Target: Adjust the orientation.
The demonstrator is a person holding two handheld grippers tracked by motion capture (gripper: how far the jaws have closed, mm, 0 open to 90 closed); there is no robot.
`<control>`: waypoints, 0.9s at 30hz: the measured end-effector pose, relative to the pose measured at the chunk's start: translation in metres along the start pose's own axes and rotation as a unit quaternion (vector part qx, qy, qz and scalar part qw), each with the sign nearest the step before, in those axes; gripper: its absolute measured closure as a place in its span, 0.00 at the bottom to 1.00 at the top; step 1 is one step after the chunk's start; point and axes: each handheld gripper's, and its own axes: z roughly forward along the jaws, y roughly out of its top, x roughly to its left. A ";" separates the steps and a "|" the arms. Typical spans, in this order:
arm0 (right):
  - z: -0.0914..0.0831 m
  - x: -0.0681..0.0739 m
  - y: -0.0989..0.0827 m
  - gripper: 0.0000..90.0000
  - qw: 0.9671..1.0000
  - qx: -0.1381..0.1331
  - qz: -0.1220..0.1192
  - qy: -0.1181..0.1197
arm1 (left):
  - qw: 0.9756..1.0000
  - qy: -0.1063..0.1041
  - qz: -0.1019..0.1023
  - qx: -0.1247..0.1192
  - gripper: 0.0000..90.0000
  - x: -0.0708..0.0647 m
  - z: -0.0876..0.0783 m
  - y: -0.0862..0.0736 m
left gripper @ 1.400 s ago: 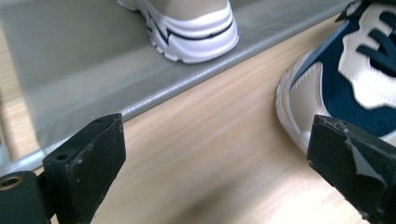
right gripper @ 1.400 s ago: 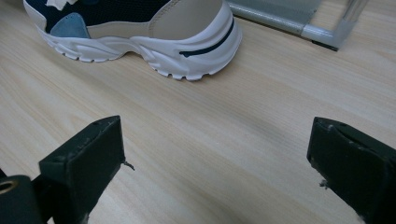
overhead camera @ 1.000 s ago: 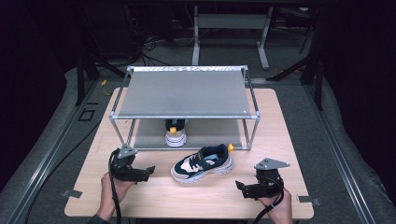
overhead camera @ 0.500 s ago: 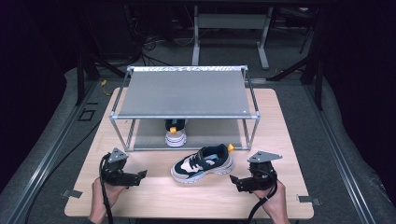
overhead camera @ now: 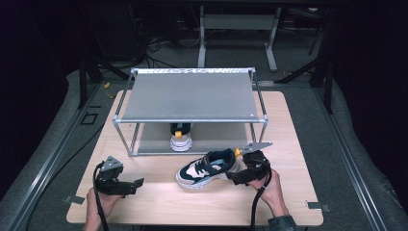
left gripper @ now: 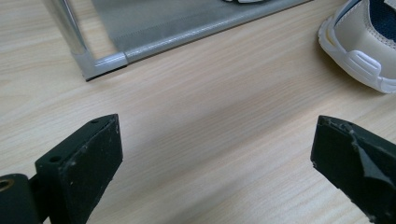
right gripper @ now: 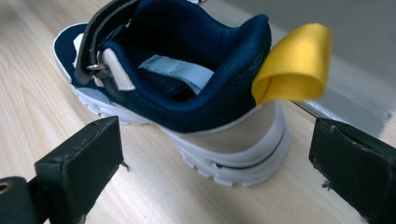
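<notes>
A navy, white and beige sneaker [overhead camera: 207, 169] lies on the wooden table [overhead camera: 159, 202] in front of a metal rack [overhead camera: 190, 96], toe to the left. Its heel [right gripper: 233, 135] carries a yellow pull loop [right gripper: 292, 63]. My right gripper [overhead camera: 236, 175] is open at the heel, with one jaw on each side of it and neither touching. My left gripper [overhead camera: 137, 185] stands open over bare wood to the left of the shoe, apart from the sneaker toe [left gripper: 359, 46]. A second sneaker [overhead camera: 181, 138] sits on the rack's lower shelf.
The rack's near left foot [left gripper: 105, 60] stands just beyond my left gripper [left gripper: 217, 154]. The rack's lower rail [right gripper: 345, 105] runs close behind the heel. A dark floor with rails surrounds the table.
My right gripper has moved forward and left until its jaws flank the sneaker's heel. My left gripper has drifted slightly left and toward the table's near edge.
</notes>
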 end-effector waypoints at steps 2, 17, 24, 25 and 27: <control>0.009 -0.002 0.002 0.03 0.999 -0.021 0.003 0.042 | 1.000 -0.001 -0.002 -0.004 0.02 0.002 -0.002 -0.001; 0.020 0.012 -0.003 0.06 0.998 -0.001 -0.027 0.059 | 0.999 -0.024 -0.018 -0.021 0.02 0.011 -0.014 -0.014; 0.008 0.041 -0.020 0.06 0.997 0.003 -0.036 0.074 | 0.999 -0.025 -0.014 -0.033 0.01 0.010 -0.020 -0.016; 0.005 0.045 -0.021 0.05 0.997 0.003 -0.044 0.069 | 0.999 -0.026 -0.012 -0.032 0.01 0.010 -0.020 -0.017; -0.001 0.046 -0.023 0.05 0.997 -0.011 -0.047 0.056 | 0.999 -0.025 -0.014 -0.028 0.01 0.012 -0.017 -0.020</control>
